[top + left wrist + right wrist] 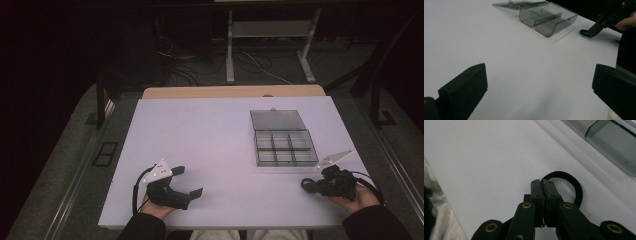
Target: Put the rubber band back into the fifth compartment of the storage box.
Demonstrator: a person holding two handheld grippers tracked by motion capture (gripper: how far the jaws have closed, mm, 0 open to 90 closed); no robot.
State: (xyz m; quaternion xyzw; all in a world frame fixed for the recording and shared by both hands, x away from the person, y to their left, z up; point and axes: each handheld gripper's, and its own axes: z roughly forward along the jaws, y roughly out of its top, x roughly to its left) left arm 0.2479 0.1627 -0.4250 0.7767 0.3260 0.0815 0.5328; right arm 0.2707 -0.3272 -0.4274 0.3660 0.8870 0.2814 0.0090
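Right tool (542, 185) pinched tight on black hair band (576, 188), clear compartment box (285, 145) just beyond; left tool (191, 181) agape, empty.

A white rectangular tabletop (200, 140) carries a smoky clear plastic compartment box (285, 147), lid open, and a black elastic hair band (307, 184) near it.

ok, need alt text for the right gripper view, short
The right gripper has its black fingers pinched shut on a black elastic hair tie, whose loop lies on the white table. A clear grey compartment box sits at the top right corner, close beyond the loop.
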